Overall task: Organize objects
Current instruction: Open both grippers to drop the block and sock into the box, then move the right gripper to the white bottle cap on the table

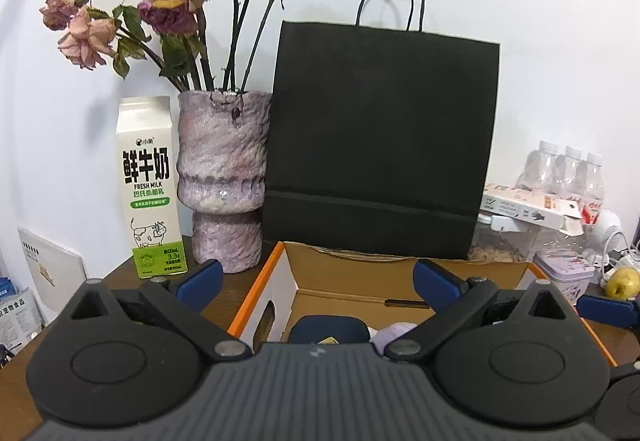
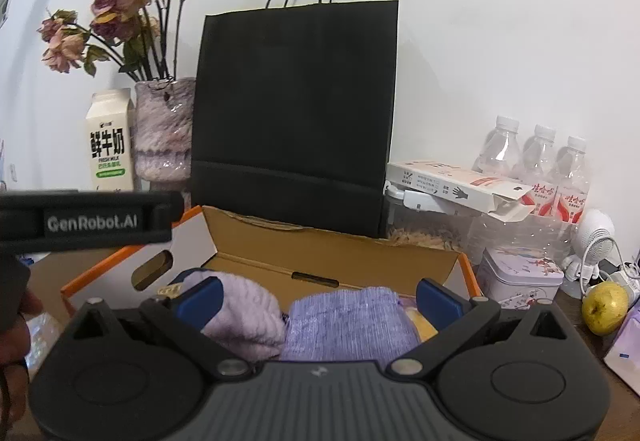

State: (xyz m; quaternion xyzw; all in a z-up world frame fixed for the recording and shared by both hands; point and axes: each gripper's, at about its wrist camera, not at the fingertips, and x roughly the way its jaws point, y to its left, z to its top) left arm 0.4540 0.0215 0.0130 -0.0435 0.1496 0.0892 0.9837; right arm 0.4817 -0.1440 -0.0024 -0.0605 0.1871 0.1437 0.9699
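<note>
An open cardboard box (image 1: 340, 269) with orange edges sits on the dark wooden table in front of a black paper bag (image 1: 380, 141). In the left wrist view my left gripper (image 1: 318, 281) hangs open over the box's left part, above a dark blue object (image 1: 328, 325). In the right wrist view my right gripper (image 2: 319, 301) is open above a fuzzy lavender knit item (image 2: 244, 313) and a lavender ribbed pouch (image 2: 348, 321) lying in the box (image 2: 320, 249). Neither gripper holds anything. The left gripper's body (image 2: 88, 221) shows at the left, with a hand (image 2: 16, 321) below it.
A milk carton (image 1: 150, 189) and a purple vase (image 1: 224, 181) of dried roses stand at the back left. At the right are water bottles (image 2: 540, 161), a glove box (image 2: 452, 189), a clear container (image 2: 432, 229), a tin (image 2: 520, 277), a yellow-green fruit (image 2: 604, 307) and a small white fan (image 2: 596, 237).
</note>
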